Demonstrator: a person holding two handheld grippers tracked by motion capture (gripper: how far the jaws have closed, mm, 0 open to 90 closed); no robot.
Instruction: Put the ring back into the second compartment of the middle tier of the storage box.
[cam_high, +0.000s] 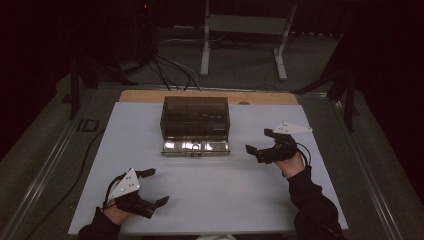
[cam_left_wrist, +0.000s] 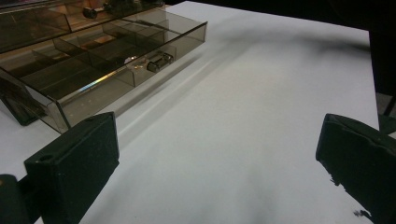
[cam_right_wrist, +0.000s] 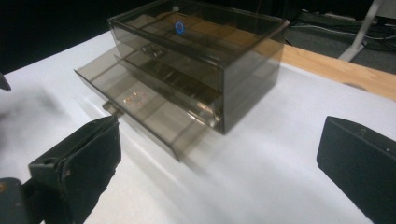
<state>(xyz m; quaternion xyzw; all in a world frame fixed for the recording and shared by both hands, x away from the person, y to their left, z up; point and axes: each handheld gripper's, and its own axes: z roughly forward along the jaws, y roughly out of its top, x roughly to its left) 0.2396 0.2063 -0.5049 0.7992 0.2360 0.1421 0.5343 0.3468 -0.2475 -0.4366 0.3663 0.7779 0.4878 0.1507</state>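
A smoky transparent drawer box (cam_high: 195, 117) stands at the back middle of the white table (cam_high: 210, 185). Its bottom drawer (cam_high: 195, 146) is pulled out toward me, with divided compartments (cam_left_wrist: 93, 60) and a small knob (cam_left_wrist: 159, 61) on its front. The same box (cam_right_wrist: 205, 51) and pulled-out drawer (cam_right_wrist: 140, 109) lie ahead in the right gripper view. My left gripper (cam_high: 153, 187) rests near the front left of the table, open, nothing between its jaws. My right gripper (cam_high: 257, 141) is open too, just right of the drawer, held by a hand in a dark sleeve.
A wooden strip (cam_high: 210, 96) runs along the table's far edge. Behind it stand a white metal frame (cam_high: 245, 30) and loose cables (cam_high: 170, 70) on the floor. Bare white table lies between the two grippers.
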